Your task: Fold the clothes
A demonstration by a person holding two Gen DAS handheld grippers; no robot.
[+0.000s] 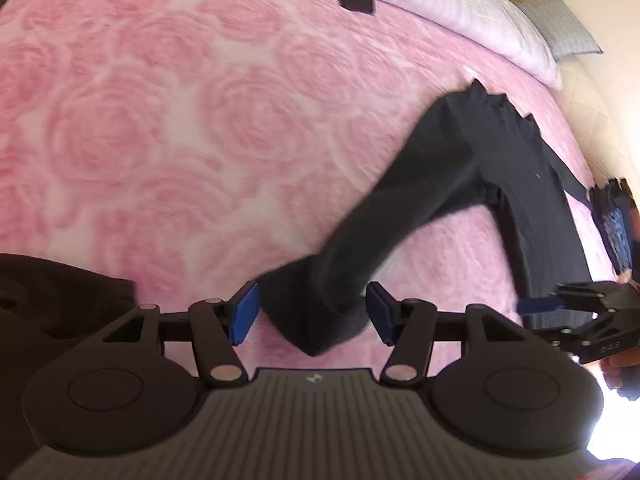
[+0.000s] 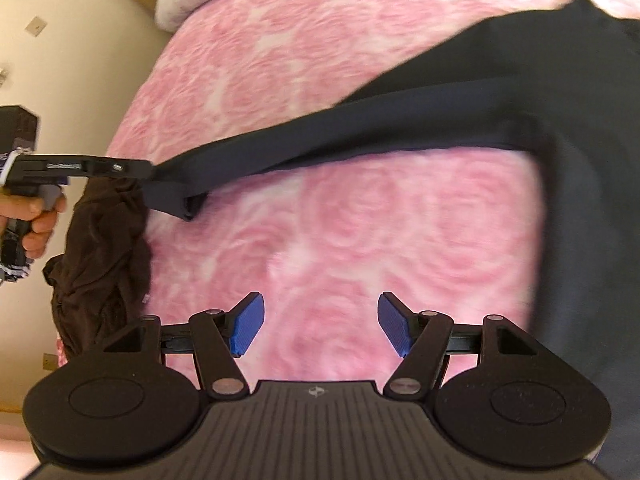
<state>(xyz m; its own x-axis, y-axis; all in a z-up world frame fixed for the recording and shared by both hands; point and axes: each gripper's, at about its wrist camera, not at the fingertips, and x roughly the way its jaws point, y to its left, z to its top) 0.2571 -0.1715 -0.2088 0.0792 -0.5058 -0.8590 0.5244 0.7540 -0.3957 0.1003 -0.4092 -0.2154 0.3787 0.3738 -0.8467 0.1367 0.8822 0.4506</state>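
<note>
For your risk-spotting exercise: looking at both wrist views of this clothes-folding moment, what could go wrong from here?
1. The left gripper stands open around the black garment's sleeve end, so the sleeve may drop crooked.
2. The brown garment lies close by; a regrasp might snag it.
3. The right gripper is empty over the pink blanket and could pinch it.

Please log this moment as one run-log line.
left gripper: open, black sleeve end between pads | right gripper: open, empty | surface: pink blanket

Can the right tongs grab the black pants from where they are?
Probably yes. The right tongs are open over bare pink blanket, with the black pants lying just beside them and nothing between.
</note>
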